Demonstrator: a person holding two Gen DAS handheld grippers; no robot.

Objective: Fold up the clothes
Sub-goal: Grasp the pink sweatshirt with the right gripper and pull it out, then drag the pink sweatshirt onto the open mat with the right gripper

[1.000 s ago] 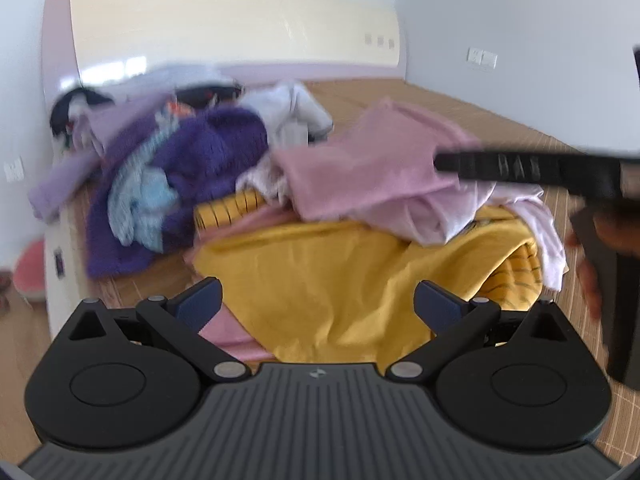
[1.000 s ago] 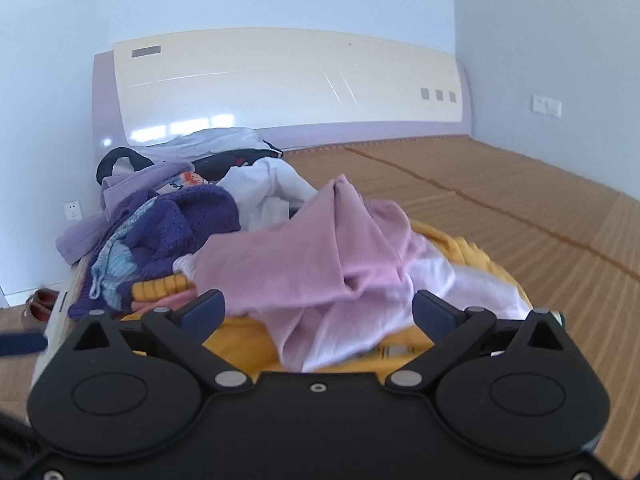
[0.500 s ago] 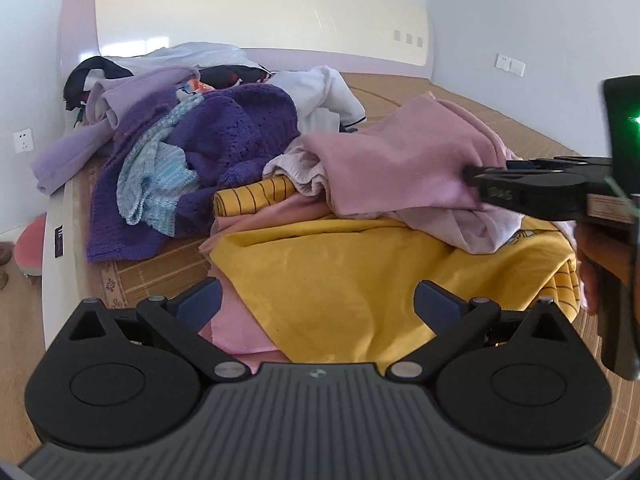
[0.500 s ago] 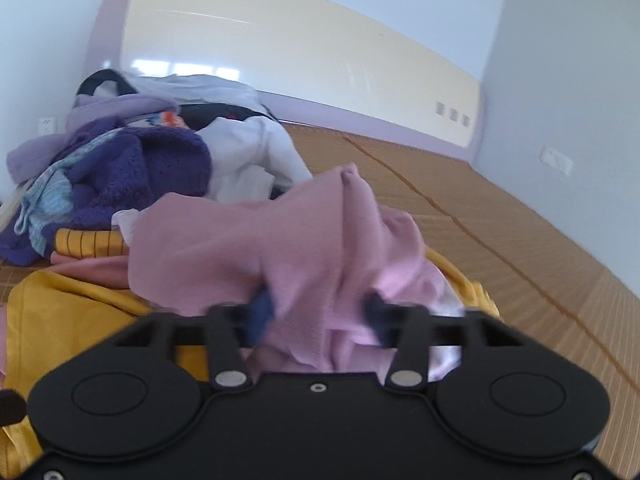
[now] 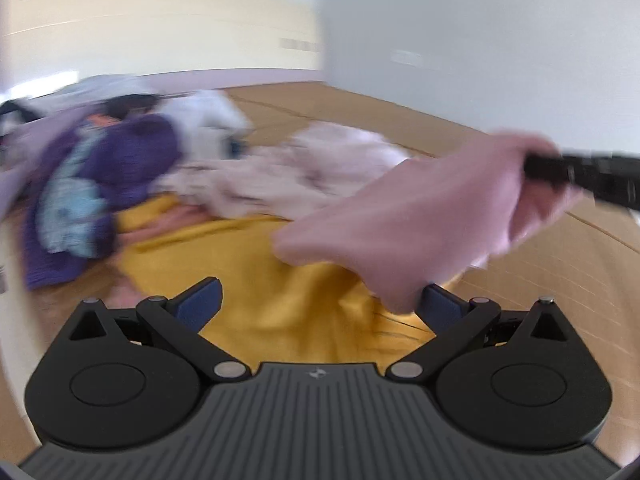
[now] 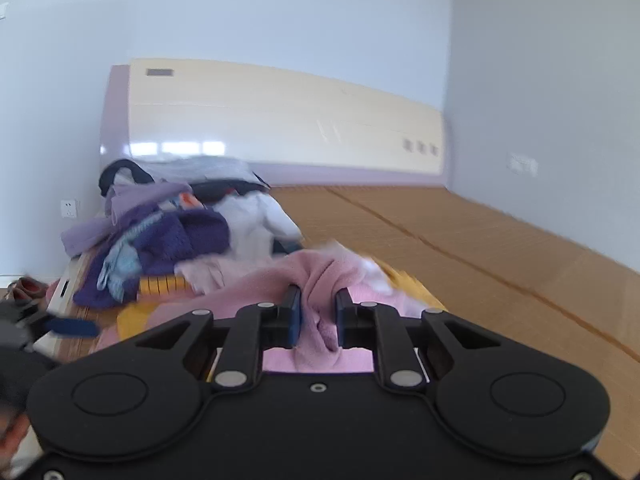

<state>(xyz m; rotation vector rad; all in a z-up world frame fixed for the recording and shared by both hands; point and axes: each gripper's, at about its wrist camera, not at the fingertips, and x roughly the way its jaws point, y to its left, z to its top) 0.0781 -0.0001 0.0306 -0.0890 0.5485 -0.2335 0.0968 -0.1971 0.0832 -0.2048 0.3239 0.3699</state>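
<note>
The right gripper [image 6: 318,318] pointed slightly downward toward the cream headboard [image 6: 280,120], its jaws closing on a bunched fold of the pink garment [image 6: 316,276], whose soft, fleecy cloth was pinched between the two blue-lined pads. In the left wrist view the same gripper [image 5: 532,168] reached in from the right as a dark, blurred bar, with the pink garment [image 5: 420,220] stretched from it in a smooth, taut sheet lifted clear of the clothes beneath.

The left gripper [image 5: 318,304] tilted more steeply downward, nearer than the headboard [image 5: 160,24] and over the yellow garment [image 5: 280,280]. Its jaws stood wide apart and gripped nothing, though the hanging lower edge of the pink garment lay in front of its right pad.

The yellow garment was a flat, thin fabric spread on the woven, straw-coloured mat [image 6: 480,248] that covered the bed. Between it and the headboard lay a loose heap: a dark purple knit [image 6: 184,240] with a chunky texture, a pale blue patterned piece [image 6: 120,264], a white padded garment [image 6: 256,220], and lilac cloth [image 6: 136,208]. A crumpled pale pink piece [image 5: 304,176] lay just past the yellow garment toward the headboard. The left wrist view was heavily blurred.
</note>
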